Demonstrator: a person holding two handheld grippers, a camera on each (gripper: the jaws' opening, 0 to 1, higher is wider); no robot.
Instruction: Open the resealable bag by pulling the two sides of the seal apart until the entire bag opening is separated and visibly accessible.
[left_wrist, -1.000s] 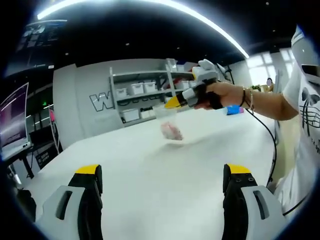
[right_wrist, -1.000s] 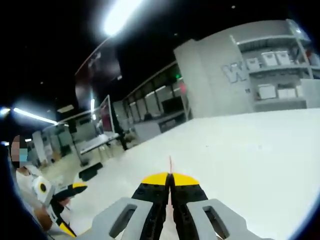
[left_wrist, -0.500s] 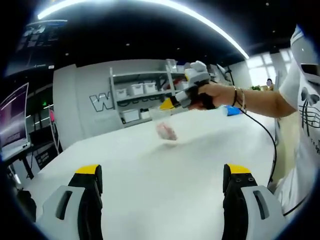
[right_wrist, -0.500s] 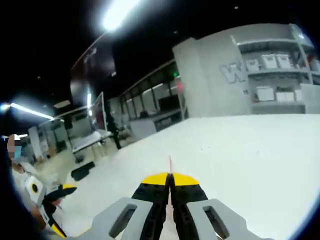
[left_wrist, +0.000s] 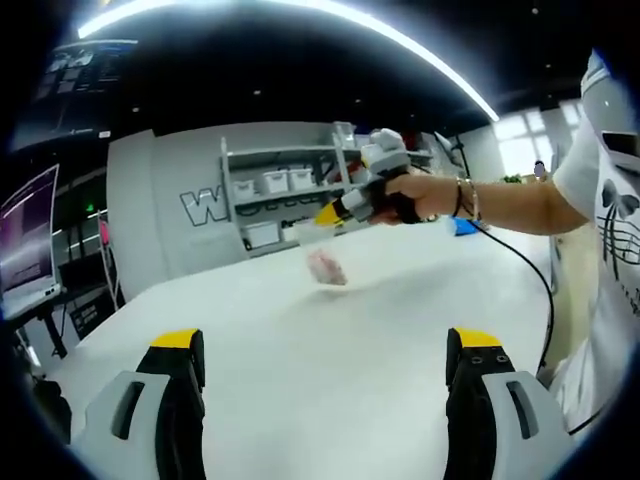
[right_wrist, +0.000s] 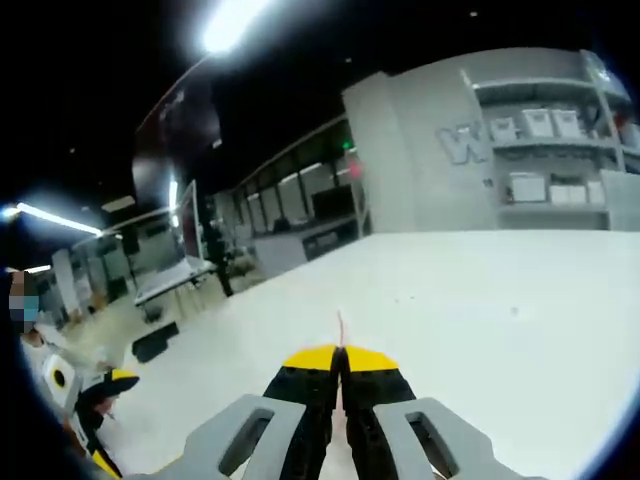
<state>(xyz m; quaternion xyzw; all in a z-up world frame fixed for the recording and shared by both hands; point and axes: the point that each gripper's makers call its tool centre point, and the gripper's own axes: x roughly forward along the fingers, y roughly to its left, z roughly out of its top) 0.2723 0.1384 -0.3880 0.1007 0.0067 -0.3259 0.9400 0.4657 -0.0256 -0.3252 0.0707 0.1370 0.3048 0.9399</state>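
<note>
My right gripper (left_wrist: 322, 214) pinches 1 edge of the bag (left_wrist: 322, 256) aloft; my left gripper (left_wrist: 325, 352) gapes empty, so it may slip free.

White table (left_wrist: 300, 340). Clear bag (left_wrist: 322, 255) with pale pink contents. Both grippers, left gripper (left_wrist: 325, 345) and right gripper (right_wrist: 340, 360), are grey and black with yellow tips. Grey wall (left_wrist: 170, 215) carries white lettering. The person's shirt (left_wrist: 610, 200) is white with a black print.

The resealable bag (left_wrist: 323, 258) is blurred, its pink contents unidentifiable, its seal too small to tell.
</note>
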